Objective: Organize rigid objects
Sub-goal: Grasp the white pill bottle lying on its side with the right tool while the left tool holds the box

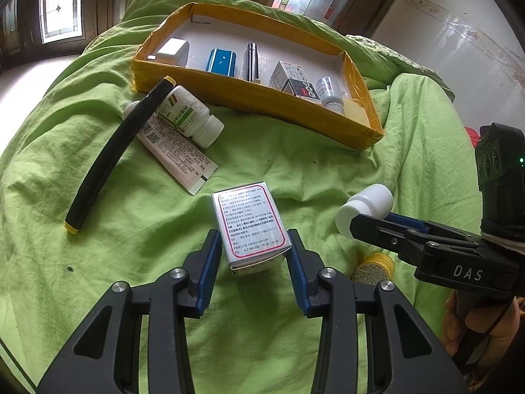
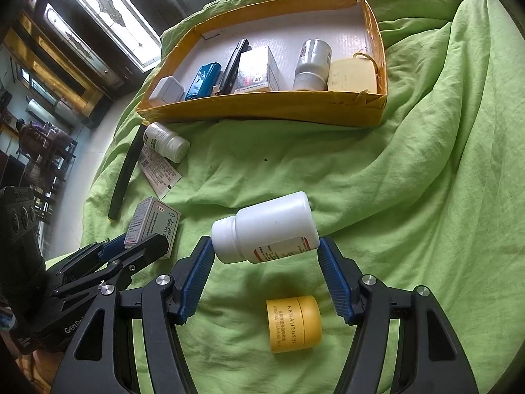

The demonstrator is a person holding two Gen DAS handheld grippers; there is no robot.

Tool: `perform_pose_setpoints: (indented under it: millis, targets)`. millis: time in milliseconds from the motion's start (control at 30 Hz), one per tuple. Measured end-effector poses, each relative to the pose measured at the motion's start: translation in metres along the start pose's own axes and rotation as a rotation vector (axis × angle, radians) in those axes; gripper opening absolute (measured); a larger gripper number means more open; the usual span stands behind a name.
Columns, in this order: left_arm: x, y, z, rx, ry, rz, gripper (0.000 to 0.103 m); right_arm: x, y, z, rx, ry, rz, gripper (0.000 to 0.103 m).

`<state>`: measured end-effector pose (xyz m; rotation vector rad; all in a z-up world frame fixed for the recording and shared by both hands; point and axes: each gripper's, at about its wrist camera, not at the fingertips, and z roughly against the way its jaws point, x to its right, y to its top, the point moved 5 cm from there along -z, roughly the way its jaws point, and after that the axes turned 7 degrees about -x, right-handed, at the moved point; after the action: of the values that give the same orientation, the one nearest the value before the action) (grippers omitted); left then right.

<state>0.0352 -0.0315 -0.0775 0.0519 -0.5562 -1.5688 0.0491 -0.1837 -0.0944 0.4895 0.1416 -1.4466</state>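
Clamped jaws on both tools: the left gripper (image 1: 254,246) pinches a silver medicine box (image 1: 250,226) by its sides, and the right gripper (image 2: 266,257) squeezes a white pill bottle (image 2: 267,228) end to end, cap against one pad. Both items are lifted above the green bedsheet (image 2: 410,197). A yellow jar (image 2: 294,323) lies on the sheet beneath the bottle. Farther off, near the yellow cardboard tray (image 1: 262,100) holding other small containers, rest a green-labelled white bottle (image 1: 190,116), a flattened tube (image 1: 177,154) and a black pen with yellow ends (image 1: 115,154).
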Motion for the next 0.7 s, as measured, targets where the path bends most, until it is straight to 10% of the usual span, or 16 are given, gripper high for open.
perform_pose_setpoints:
  millis: [700]
  targets:
    - [-0.0017,0.0011,0.0047,0.024,-0.006,0.017,0.037,-0.0028,0.0018,0.0062,0.033,0.033,-0.004,0.06]
